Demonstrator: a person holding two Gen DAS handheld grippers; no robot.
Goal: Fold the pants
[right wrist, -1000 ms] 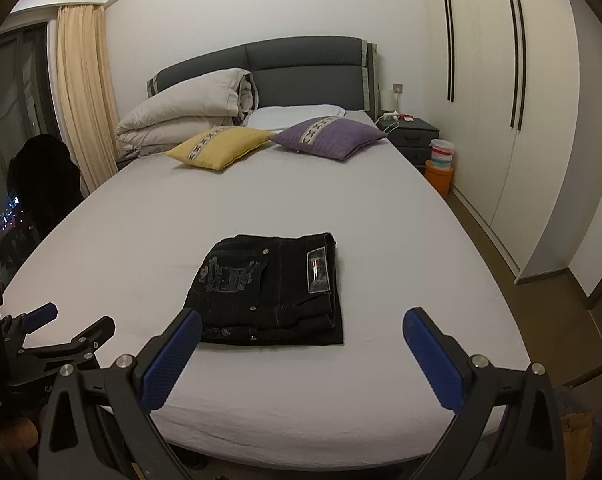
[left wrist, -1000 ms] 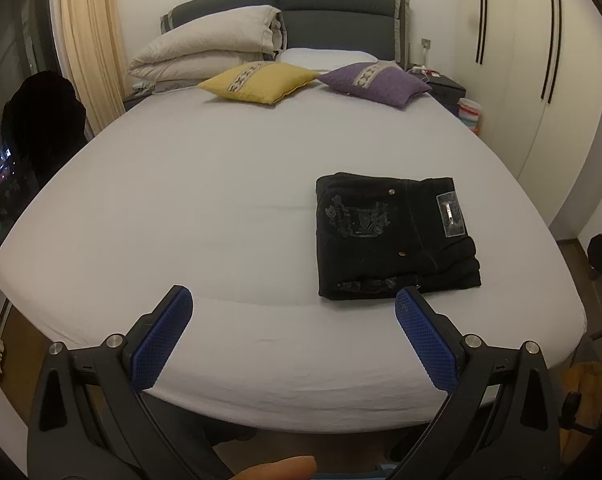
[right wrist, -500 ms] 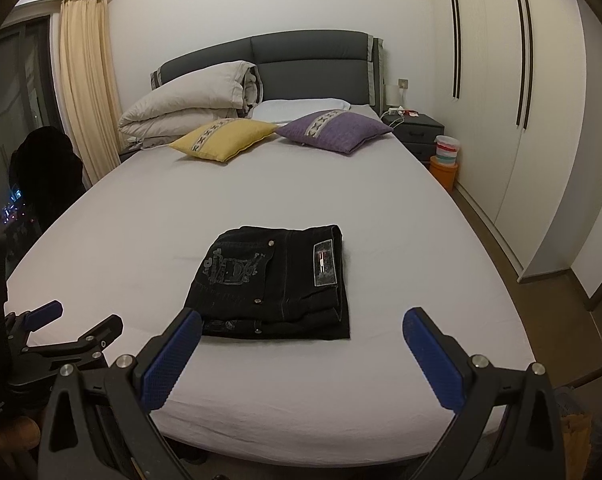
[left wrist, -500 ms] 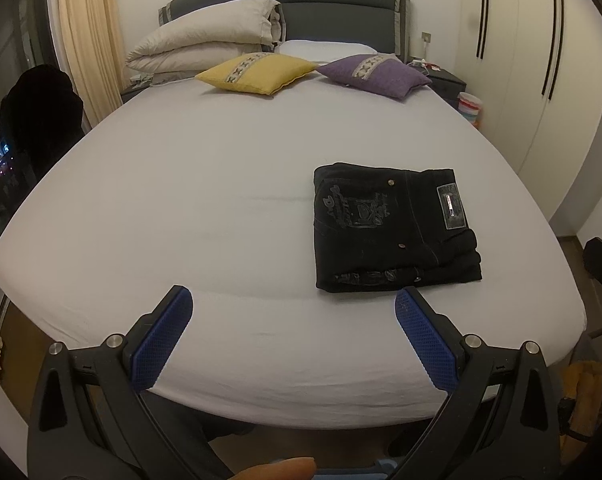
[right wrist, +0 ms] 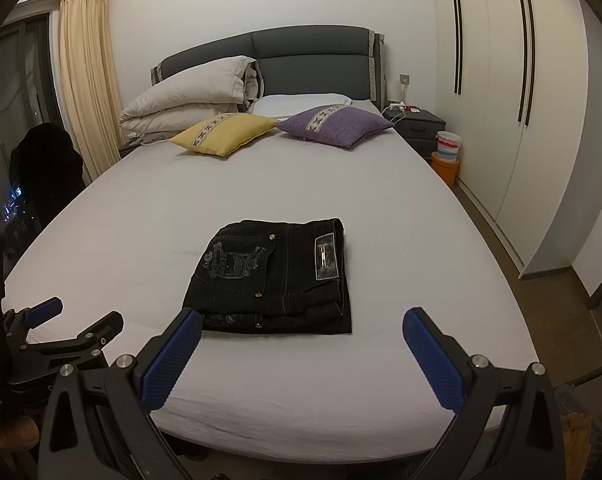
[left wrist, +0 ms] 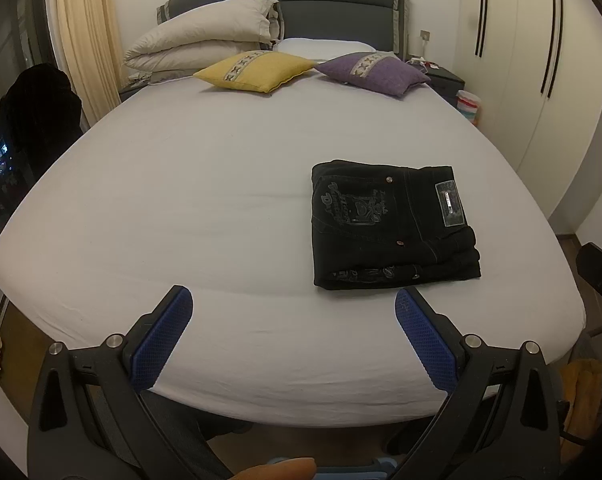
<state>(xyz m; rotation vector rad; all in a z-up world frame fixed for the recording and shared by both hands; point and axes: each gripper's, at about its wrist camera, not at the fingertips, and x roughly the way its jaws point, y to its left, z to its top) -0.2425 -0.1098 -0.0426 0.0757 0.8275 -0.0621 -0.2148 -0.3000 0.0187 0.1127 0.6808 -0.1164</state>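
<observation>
Both grippers, the left gripper (left wrist: 293,316) and the right gripper (right wrist: 303,334), were held with fingers spread wide and nothing between them, clear of the bed's near edge. The pants (left wrist: 393,226) lay as a compact folded stack on the bed (left wrist: 181,208), nearer the near edge and right side, apparently finished and released.

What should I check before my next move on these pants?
1. Pants folded into a compact stack: ok.
2. Stack fully on the bed, clear of its edge: ok.
3. Left tool open, holding nothing: ok.
4. Right tool open, holding nothing: ok.
5. Both tools apart from the pants: ok.
6. Layers underneath lying flat: cannot tell.
</observation>
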